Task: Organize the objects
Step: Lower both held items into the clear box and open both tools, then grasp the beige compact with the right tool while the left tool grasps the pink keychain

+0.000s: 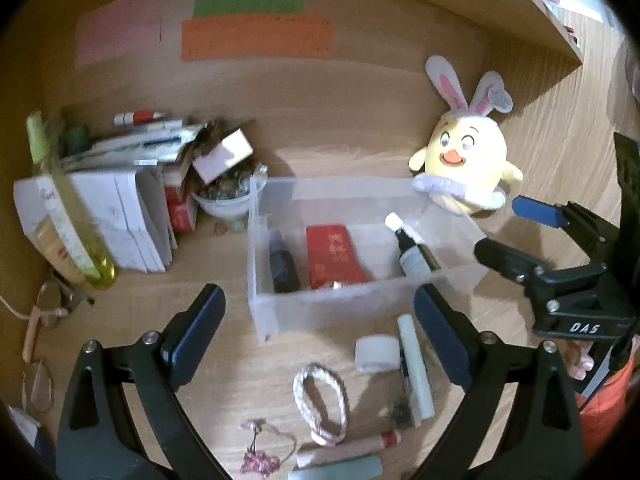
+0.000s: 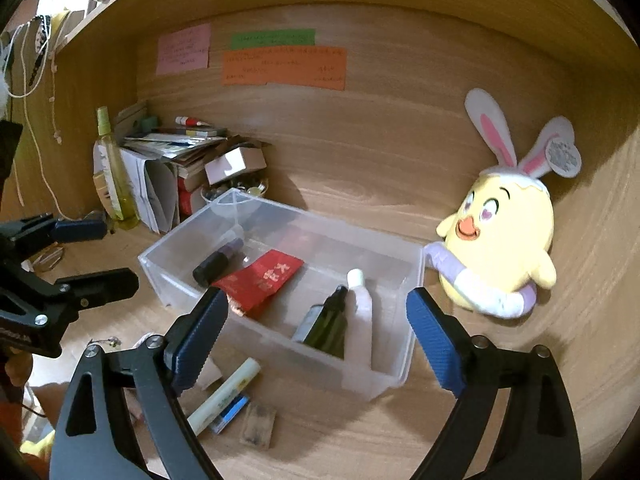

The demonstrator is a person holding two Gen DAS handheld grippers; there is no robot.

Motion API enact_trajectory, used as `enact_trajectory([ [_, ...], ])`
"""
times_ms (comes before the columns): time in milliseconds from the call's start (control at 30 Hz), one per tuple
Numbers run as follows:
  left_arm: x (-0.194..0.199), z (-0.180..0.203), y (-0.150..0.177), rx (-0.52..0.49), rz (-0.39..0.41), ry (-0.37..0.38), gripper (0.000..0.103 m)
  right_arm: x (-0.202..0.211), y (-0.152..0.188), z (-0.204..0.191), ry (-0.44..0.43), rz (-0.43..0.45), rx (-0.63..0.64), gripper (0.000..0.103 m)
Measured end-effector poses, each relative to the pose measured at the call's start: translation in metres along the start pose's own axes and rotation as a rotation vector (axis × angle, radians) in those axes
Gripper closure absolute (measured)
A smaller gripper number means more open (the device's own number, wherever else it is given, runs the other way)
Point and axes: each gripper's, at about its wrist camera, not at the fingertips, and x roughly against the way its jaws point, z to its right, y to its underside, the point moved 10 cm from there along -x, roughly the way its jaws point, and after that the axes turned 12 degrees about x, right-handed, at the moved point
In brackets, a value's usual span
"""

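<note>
A clear plastic box [image 1: 264, 312] [image 2: 168, 280] stands on the wooden desk. It holds a red packet [image 1: 332, 256] [image 2: 260, 280], a dark bottle [image 1: 282, 268] [image 2: 216, 262], a green bottle [image 2: 328, 320] and a pale white-capped tube [image 2: 358, 320]. My left gripper [image 1: 318, 294] is open at the box's near wall, above a tape roll [image 1: 376, 354], a pale green stick [image 1: 416, 368] and a braided bracelet [image 1: 320, 400]. My right gripper [image 2: 316, 296] is open over the box's near right corner. Nothing is between either pair of fingers.
A yellow plush chick [image 1: 464, 164] [image 2: 500, 248] leans on the back wall right of the box. To the left are stacked papers [image 1: 120, 208], a yellow spray bottle [image 1: 68, 200], a bowl of marbles [image 1: 228, 196] and glasses [image 1: 52, 304]. A shelf hangs overhead.
</note>
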Motion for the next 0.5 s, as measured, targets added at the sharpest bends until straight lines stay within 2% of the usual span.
enact_trajectory([
  [67, 0.001, -0.005, 0.008, 0.004, -0.017, -0.006, 0.007, 0.004, 0.003, -0.005, -0.018, 0.005, -0.006, 0.012],
  [167, 0.001, -0.013, 0.018, 0.013, -0.033, -0.028, 0.007, 0.008, 0.009, -0.015, -0.043, 0.009, -0.010, 0.004],
  [500, 0.002, -0.048, 0.055, 0.063, -0.092, -0.085, 0.007, 0.002, 0.034, -0.029, -0.082, -0.036, -0.052, 0.004],
])
